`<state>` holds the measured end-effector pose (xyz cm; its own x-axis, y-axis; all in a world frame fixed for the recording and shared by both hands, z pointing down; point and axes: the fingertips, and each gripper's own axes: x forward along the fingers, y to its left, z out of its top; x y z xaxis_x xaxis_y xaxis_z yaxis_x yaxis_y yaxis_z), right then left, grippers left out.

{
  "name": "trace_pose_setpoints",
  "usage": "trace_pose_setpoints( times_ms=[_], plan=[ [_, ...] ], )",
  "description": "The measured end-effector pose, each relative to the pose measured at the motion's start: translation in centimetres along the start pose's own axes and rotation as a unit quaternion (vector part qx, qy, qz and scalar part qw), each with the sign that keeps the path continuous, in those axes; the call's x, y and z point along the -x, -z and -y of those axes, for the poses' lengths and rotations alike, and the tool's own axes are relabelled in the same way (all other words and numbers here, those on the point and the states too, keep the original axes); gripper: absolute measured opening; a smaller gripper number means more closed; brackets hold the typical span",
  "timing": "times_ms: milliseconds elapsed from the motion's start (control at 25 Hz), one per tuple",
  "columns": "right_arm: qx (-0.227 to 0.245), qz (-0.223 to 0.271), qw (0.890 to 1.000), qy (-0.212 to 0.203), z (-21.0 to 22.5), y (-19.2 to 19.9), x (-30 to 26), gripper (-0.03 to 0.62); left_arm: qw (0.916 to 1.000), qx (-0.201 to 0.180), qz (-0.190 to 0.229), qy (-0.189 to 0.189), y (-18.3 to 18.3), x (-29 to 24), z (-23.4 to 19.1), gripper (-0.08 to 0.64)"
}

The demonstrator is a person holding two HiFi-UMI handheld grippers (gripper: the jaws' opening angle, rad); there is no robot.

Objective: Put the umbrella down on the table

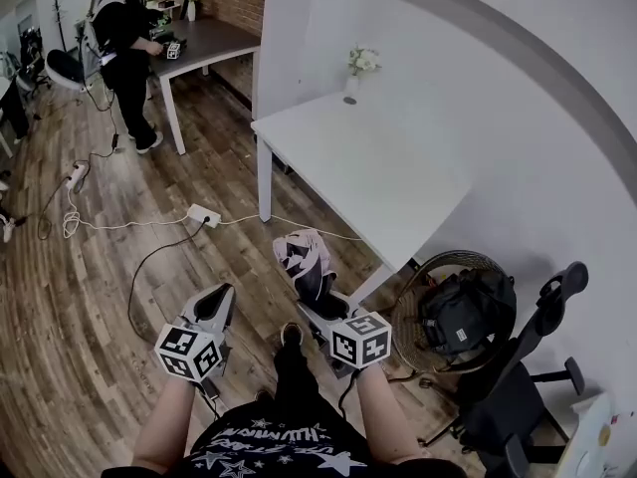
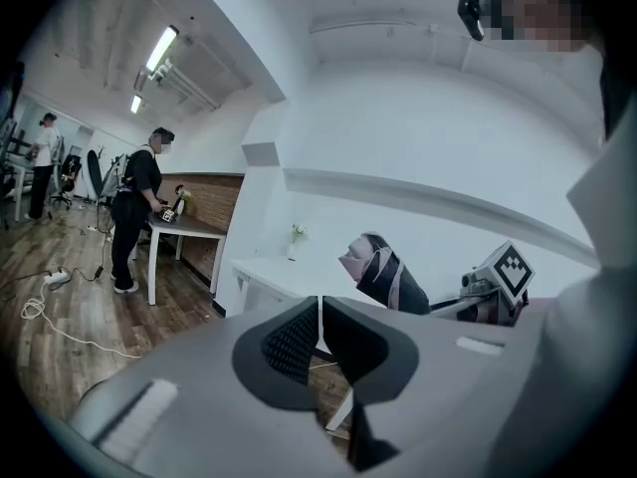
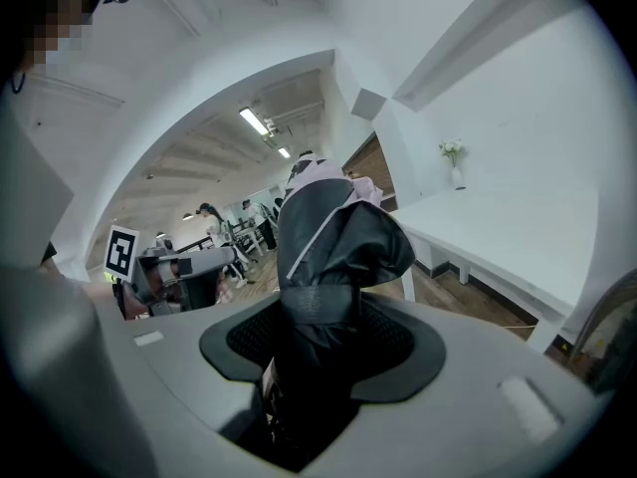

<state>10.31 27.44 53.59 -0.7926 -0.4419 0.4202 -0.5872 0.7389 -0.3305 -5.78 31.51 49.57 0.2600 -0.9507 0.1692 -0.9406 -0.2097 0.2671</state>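
A folded black-and-pink umbrella (image 1: 304, 263) sticks forward out of my right gripper (image 1: 320, 305), whose jaws are shut on its wrapped middle (image 3: 317, 312). It hangs over the wooden floor, short of the white table's (image 1: 368, 172) near corner. In the left gripper view the umbrella (image 2: 383, 273) shows to the right, past the closed jaws. My left gripper (image 1: 212, 312) is lower left of the umbrella, shut with nothing between its pads (image 2: 320, 342).
A small vase of flowers (image 1: 360, 66) stands at the white table's far end. A wicker basket holding a black bag (image 1: 460, 310) and a black chair (image 1: 523, 386) sit at right. A power strip and cables (image 1: 199, 215) lie on the floor. A person (image 1: 124, 53) stands at a dark desk, far left.
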Motion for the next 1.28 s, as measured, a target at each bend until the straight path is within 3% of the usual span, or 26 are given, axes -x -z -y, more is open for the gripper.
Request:
trace_pose_setpoints(
  times_ms=[360,840,1280],
  plan=[
    [-0.017,-0.004,1.000,-0.002,5.2,-4.1,-5.6,0.238,0.9999,0.006,-0.008,-0.009,-1.4,-6.4,-4.1,0.017],
    [-0.031,-0.009,0.999,-0.016,14.9,-13.2,-15.4,0.238,0.9987,0.009,-0.012,-0.049,-6.0,-18.1,-11.3,0.017],
    [-0.017,-0.017,0.999,-0.026,22.0,-17.5,-19.0,0.238,0.9983,0.012,-0.010,-0.056,-7.8,-26.7,-12.9,0.017]
  ],
)
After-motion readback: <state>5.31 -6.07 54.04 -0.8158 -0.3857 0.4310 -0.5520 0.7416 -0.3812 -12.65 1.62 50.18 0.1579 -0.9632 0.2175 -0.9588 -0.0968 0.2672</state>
